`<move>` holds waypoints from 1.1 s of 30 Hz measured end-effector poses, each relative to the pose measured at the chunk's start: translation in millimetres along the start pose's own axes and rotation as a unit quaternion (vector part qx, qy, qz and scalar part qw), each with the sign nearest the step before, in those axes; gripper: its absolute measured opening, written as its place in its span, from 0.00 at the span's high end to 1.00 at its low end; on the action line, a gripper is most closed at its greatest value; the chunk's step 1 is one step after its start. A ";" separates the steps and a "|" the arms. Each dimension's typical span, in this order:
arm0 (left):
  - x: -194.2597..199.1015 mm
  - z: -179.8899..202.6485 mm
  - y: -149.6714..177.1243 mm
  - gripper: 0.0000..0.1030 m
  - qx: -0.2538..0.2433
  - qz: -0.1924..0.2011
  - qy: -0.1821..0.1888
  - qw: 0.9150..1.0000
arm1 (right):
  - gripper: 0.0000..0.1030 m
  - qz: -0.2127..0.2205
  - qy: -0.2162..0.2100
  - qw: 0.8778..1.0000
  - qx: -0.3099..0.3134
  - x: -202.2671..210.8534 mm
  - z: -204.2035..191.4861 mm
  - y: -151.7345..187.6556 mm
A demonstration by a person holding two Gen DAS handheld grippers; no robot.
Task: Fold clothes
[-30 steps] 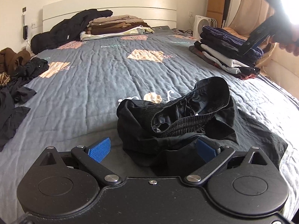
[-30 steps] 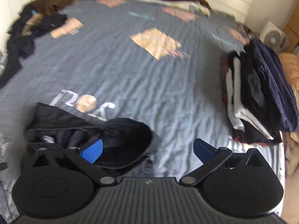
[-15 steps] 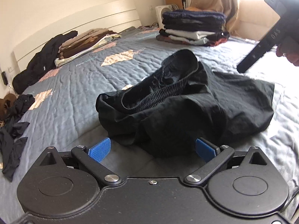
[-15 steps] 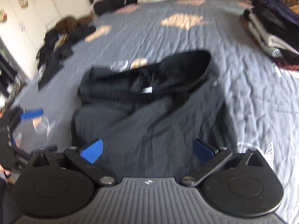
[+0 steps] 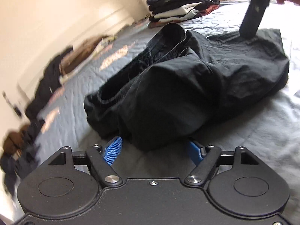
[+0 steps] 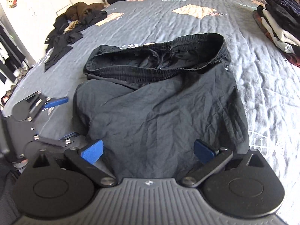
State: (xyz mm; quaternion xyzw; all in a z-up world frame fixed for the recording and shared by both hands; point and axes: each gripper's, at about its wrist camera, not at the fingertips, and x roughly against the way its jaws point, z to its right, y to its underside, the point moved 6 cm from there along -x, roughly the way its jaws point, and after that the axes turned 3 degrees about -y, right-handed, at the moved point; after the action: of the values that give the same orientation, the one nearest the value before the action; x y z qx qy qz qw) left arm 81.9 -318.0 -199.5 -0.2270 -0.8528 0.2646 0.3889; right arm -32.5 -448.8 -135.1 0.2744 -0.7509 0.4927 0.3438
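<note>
The left view's far side is motion-blurred: the clothes (image 5: 56,78) along the wall smear into dark streaks. The shorts (image 5: 187,86) hide the tip of the left gripper's (image 5: 153,151) right finger. The right gripper (image 5: 253,16) is cut off by the top edge there.

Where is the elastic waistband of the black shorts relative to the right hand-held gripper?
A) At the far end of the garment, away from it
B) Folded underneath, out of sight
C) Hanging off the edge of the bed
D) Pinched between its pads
A: in the right wrist view the waistband lies at the far end of the black shorts, beyond the open right hand-held gripper.
</note>
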 end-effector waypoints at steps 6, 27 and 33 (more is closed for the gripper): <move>-23.6 7.0 -1.1 0.30 0.025 -0.004 0.001 1.000 | 0.00 -0.011 0.003 1.000 -0.002 -3.7 1.9 8.8; 36.2 -98.2 -90.9 0.98 0.353 -0.013 0.194 0.915 | 0.00 -0.013 0.051 0.998 -0.020 -20.2 17.3 8.2; 4.6 -83.7 -102.4 0.93 0.251 -0.073 0.120 0.958 | 0.00 -0.011 0.056 0.998 -0.027 -14.7 20.5 7.9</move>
State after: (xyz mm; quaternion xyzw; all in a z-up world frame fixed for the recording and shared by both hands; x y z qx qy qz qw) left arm 126.2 -369.9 -86.1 -0.0888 -0.7205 0.4117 0.5509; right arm -34.4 -463.8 -156.7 0.2448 -0.7403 0.4833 0.3980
